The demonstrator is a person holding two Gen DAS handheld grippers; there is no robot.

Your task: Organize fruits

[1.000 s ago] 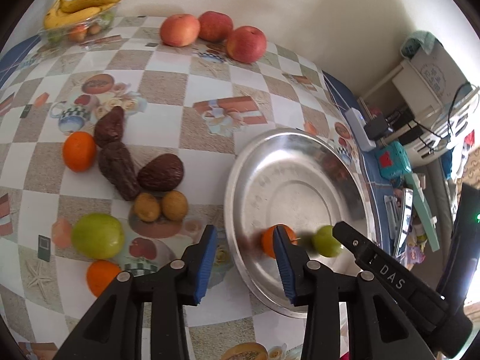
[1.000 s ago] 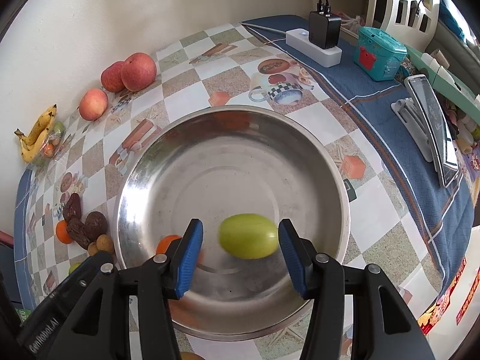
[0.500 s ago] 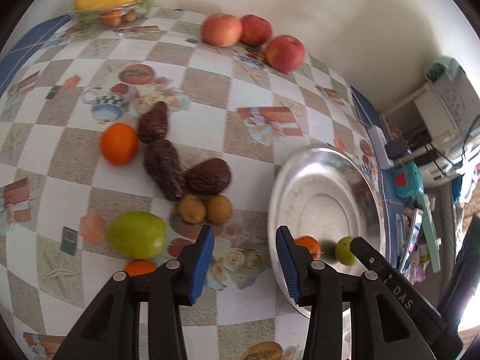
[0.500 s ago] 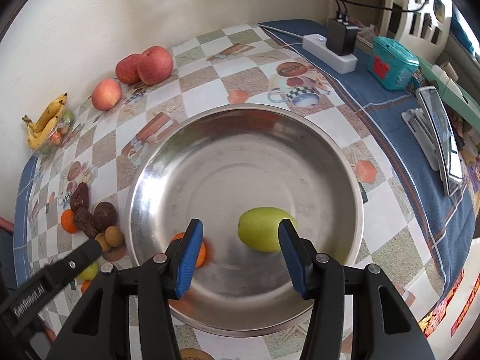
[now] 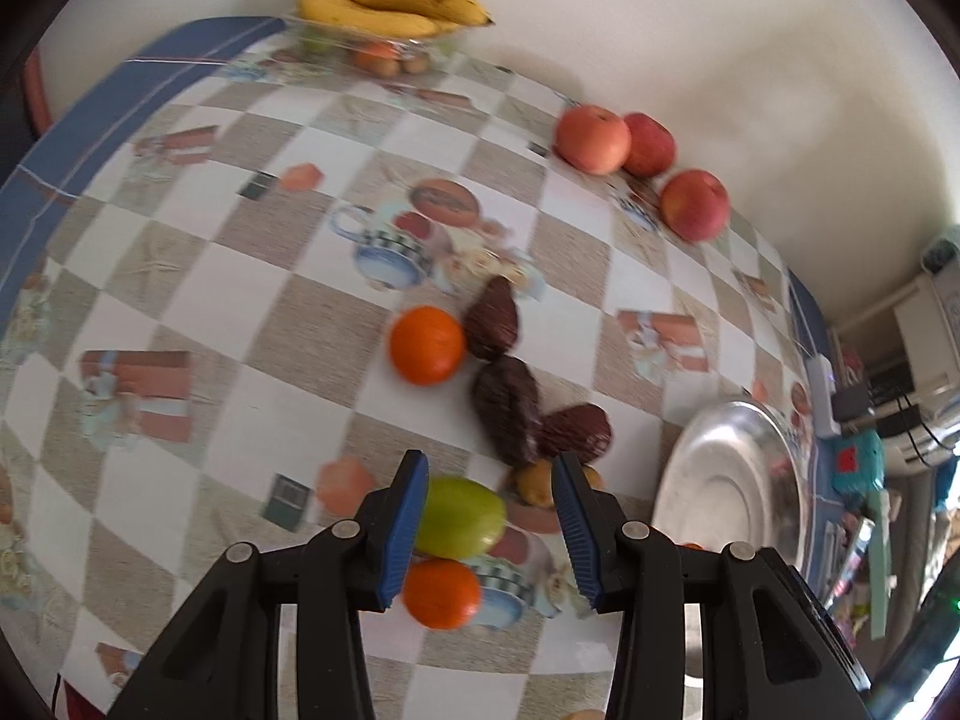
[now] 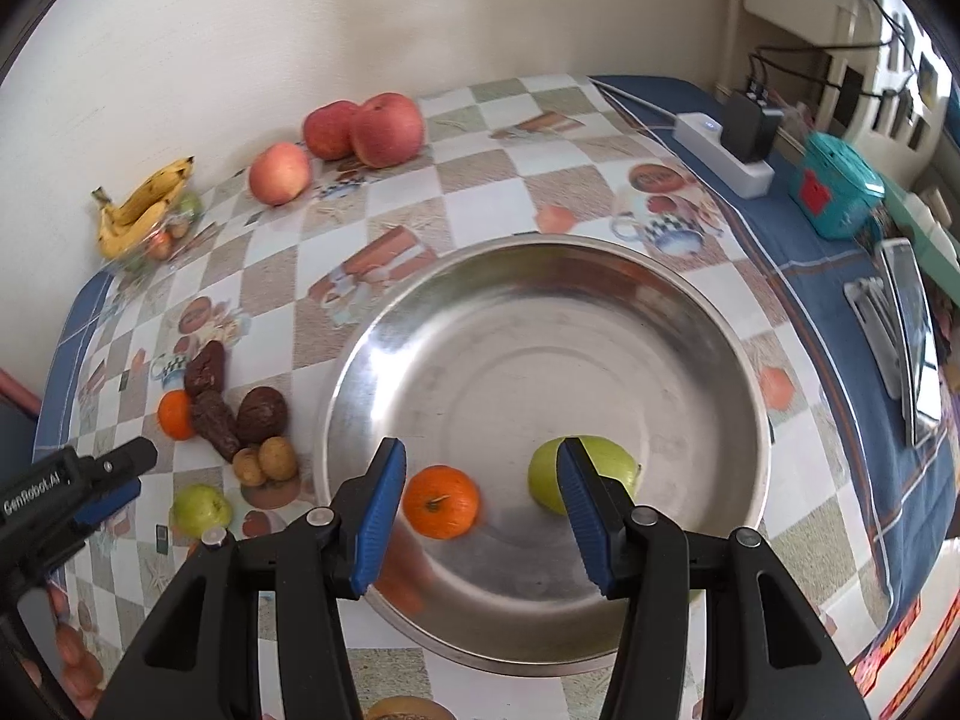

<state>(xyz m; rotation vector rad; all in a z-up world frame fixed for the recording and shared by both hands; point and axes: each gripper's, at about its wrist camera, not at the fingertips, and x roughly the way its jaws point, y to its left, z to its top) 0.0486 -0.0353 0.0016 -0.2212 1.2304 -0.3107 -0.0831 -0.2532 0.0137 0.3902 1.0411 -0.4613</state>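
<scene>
The left gripper [image 5: 489, 531] hangs over the checkered tablecloth [image 5: 180, 252] with its blue jaws spread wide and holding nothing; between them lies a green fruit [image 5: 461, 517] on the cloth, and just below it, touching or almost touching, an orange [image 5: 442, 593]; whether the left pad touches the green fruit, the view does not show clearly. Further from the gripper there is a second orange [image 5: 427, 345], beside three dark brown fruits [image 5: 505, 417] that lie in a loose chain; two small yellow-brown fruits [image 5: 536, 483] sit just at the end of this chain, partly hidden by the right jaw. Three red apples [image 5: 639, 165] stand in a row near the wall, and a bunch of bananas [image 5: 390, 3] rests on a clear dish at the far corner.

The right gripper [image 6: 480, 519] is also wide open and empty, above the near part of the steel bowl [image 6: 540, 276]; inside the bowl an orange fruit [image 6: 441, 501] lies between the jaws, close to the left one, and a green pear-like fruit [image 6: 591, 471] lies behind the right jaw, partly covered by it; the two fruits are near each other but apart. At the right side, on the blue border of the cloth, are a white power strip [image 6: 723, 162] with a black charger and a teal box [image 6: 837, 186].
</scene>
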